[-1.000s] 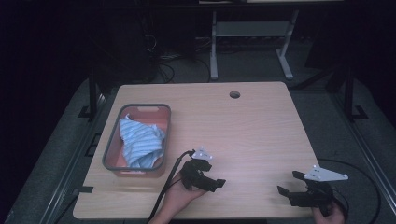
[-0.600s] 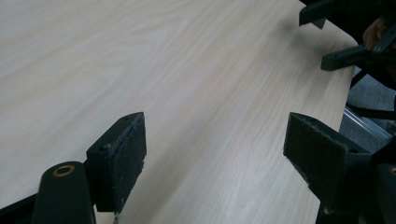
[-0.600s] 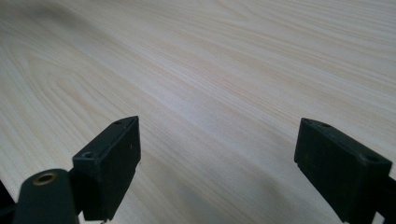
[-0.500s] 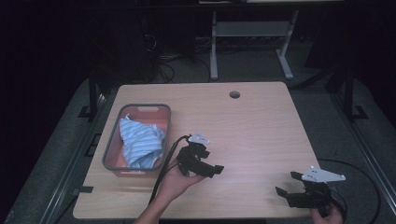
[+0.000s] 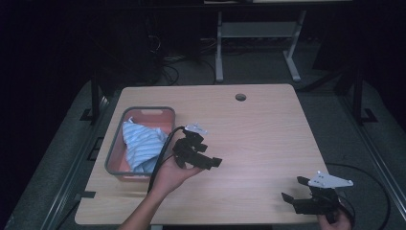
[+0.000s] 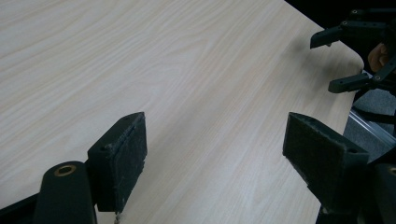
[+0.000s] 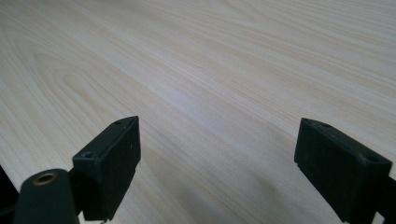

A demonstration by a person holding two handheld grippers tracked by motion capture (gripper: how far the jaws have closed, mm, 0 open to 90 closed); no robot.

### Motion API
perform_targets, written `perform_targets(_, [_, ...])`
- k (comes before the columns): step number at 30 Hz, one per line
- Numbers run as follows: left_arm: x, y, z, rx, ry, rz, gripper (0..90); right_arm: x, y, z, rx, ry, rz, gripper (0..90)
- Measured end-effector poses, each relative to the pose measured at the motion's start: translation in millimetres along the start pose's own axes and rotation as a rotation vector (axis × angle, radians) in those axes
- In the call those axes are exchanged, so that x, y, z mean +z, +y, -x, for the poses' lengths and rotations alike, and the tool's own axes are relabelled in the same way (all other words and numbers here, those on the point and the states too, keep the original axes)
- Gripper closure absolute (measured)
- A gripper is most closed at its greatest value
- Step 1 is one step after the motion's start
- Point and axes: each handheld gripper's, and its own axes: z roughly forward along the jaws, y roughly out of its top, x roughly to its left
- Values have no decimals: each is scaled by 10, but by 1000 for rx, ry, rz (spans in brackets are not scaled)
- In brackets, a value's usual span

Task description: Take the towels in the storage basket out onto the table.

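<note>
Cloth (image 5: 141,146), striped in pale blue and white, lies bunched inside a grey-rimmed bin (image 5: 117,139) with a reddish inside, at the counter's (image 5: 258,129) left side. Just right of the bin, near its right rim, the left gripper (image 5: 203,159) is held above the wood in the person's left hand (image 5: 173,173), palm up under it, the forearm coming in from the counter's near edge. Its cable runs back along the bin's right rim. Its fingers point right, away from the bin and the cloth, and stand wide apart with nothing between them; in the left gripper view the fingers (image 6: 122,161) frame bare wood, with the other gripper ahead past the counter's corner.

Well apart from the bin, at the counter's near right corner, the right gripper (image 5: 299,191) sits low over the wood in the right hand (image 5: 335,219), its grey plate on top. Its fingers (image 7: 114,163) are also spread wide and empty, aimed back across the counter towards the bin.

Between the bin and the right gripper the wood is bare, with a round cable hole (image 5: 240,97) near the far edge
</note>
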Motion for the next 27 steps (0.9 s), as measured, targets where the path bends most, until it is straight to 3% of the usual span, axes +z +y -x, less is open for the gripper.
perform_targets(10, [-194, 105, -144, -14, 40, -20, 207, -11, -2, 4, 5, -2, 0, 140])
perform_targets(13, [-280, 112, -237, -49, 57, -19, 208, -15, 0, 6, 3, 0, 7, 140])
perform_targets(18, [-368, 107, -321, -64, 81, -23, 208, -13, -1, -1, 5, 1, 7, 141])
perform_targets(27, [-610, 45, -569, -140, 137, 14, 209, 16, 13, -27, -2, 6, 5, 141])
